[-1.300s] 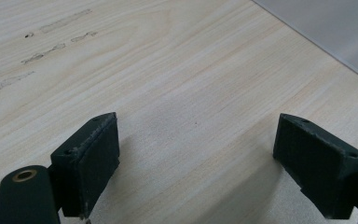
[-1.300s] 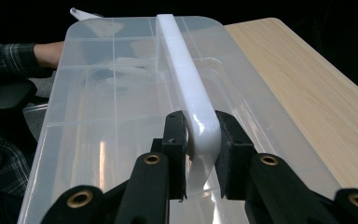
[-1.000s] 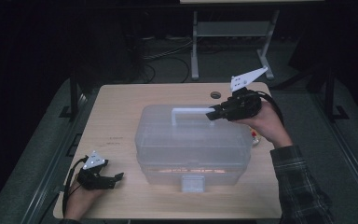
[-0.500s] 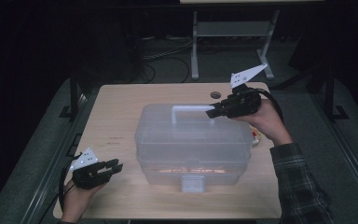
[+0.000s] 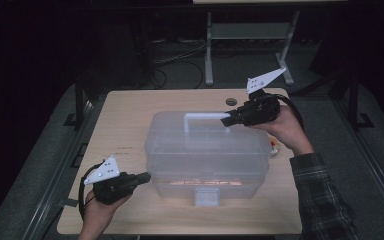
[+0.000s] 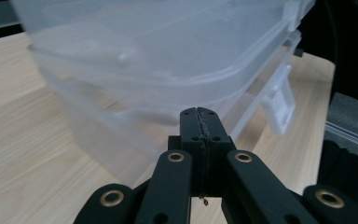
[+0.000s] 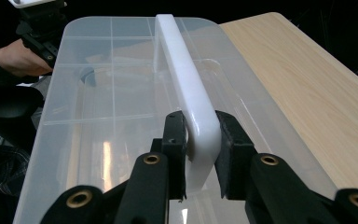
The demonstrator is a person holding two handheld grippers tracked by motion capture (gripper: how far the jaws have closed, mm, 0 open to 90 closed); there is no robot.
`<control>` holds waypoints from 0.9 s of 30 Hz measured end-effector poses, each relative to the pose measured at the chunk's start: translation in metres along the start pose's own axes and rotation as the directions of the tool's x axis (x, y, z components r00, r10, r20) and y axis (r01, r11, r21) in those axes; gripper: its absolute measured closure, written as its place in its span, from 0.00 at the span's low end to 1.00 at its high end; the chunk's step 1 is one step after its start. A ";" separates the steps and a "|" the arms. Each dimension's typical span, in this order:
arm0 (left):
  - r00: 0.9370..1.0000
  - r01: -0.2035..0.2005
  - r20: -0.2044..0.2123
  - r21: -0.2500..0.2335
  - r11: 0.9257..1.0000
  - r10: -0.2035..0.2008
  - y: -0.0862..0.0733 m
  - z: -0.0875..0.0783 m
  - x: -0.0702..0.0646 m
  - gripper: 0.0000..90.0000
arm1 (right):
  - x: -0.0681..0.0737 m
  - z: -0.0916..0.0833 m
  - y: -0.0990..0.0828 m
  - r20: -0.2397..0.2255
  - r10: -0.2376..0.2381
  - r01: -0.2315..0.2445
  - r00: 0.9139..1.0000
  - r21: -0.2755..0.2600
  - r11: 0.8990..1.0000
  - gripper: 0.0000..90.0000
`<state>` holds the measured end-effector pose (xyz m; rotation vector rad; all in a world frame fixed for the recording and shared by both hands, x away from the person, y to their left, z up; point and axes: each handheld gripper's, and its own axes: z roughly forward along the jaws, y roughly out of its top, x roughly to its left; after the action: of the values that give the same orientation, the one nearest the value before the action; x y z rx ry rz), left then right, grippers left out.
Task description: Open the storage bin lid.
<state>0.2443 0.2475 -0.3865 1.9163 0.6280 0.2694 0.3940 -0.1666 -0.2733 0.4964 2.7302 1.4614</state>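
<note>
Right gripper (image 7: 200,154) clamped on the white handle (image 7: 186,93), pads squeezing its near end from both sides. Handle running along the lid of the clear box (image 5: 207,150), toward 12 o'clock in the right gripper view. Over at 8 o'clock from the box in the high view, left gripper (image 6: 200,128) with jaws just snapped together, pressed flat against each other, nothing between them. Tips just beside the box's left wall (image 6: 121,126), can't tell if actually touching. Box sitting mid-table (image 5: 130,120), latch (image 5: 207,196) at its 6 o'clock edge. Small round hole (image 5: 231,101) in the tabletop at 1 o'clock from the box.
</note>
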 end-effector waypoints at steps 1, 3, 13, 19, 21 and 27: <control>1.000 -0.006 0.000 0.001 1.000 0.006 0.001 0.001 -0.001 1.00 | 0.000 0.000 0.000 0.000 0.000 0.000 1.000 0.000 1.000 0.84; 1.000 -0.006 -0.003 0.000 1.000 0.006 0.002 0.002 -0.002 1.00 | 0.000 0.000 0.000 0.003 0.000 0.000 1.000 -0.002 1.000 0.84; 1.000 -0.010 -0.016 -0.020 1.000 0.010 0.003 0.001 -0.002 1.00 | 0.001 0.000 0.000 0.012 -0.003 0.003 1.000 -0.008 1.000 0.83; 1.000 -0.018 -0.026 -0.038 0.999 0.017 0.006 0.000 -0.002 1.00 | 0.000 -0.001 0.002 0.029 -0.007 0.007 1.000 -0.020 1.000 0.79; 0.999 -0.021 -0.027 -0.034 0.999 0.020 0.006 0.000 -0.001 1.00 | 0.000 -0.002 0.003 0.023 -0.001 0.003 1.000 -0.054 0.999 0.77; 0.999 -0.025 -0.032 -0.039 0.999 0.024 0.007 0.000 0.000 1.00 | 0.001 -0.004 0.005 0.052 -0.008 0.011 0.999 -0.050 0.999 0.72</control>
<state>0.2467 0.2457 -0.3800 1.8856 0.6160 0.3260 0.3937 -0.1674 -0.2671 0.5114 2.6457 1.4887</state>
